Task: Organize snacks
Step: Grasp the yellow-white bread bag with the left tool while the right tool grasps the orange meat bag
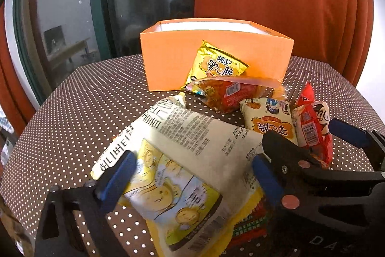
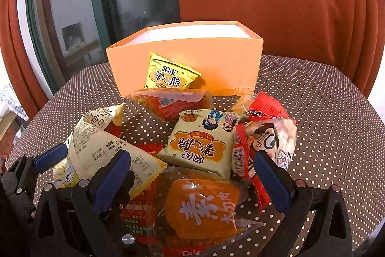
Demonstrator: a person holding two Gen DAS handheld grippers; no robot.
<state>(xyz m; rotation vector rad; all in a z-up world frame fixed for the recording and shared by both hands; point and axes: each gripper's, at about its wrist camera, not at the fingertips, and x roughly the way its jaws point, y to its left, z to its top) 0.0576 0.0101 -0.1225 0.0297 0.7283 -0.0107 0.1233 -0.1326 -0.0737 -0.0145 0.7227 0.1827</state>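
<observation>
A big cream and yellow chip bag [image 1: 187, 151] lies on the dotted tablecloth [image 1: 72, 112]. My left gripper [image 1: 192, 176] straddles the bag, its blue pads [image 1: 120, 175] at the bag's two sides, and I see no squeeze. My right gripper [image 2: 192, 181] stands open over an orange vacuum pack [image 2: 202, 206], which lies flat between its fingers [image 2: 272, 182]. Close on its left lies the chip bag [image 2: 96, 151]. The left gripper's outer pad [image 2: 50, 157] shows beside that bag. An orange box [image 1: 216, 52] stands open at the back.
A yellow packet [image 2: 168, 75] leans on the box [image 2: 228, 64]. A red clear pack [image 2: 168, 102], a cream noodle packet [image 2: 202, 146] and a red packet with a cartoon face [image 2: 269, 141] crowd the middle. Red curtains and a window stand behind the table.
</observation>
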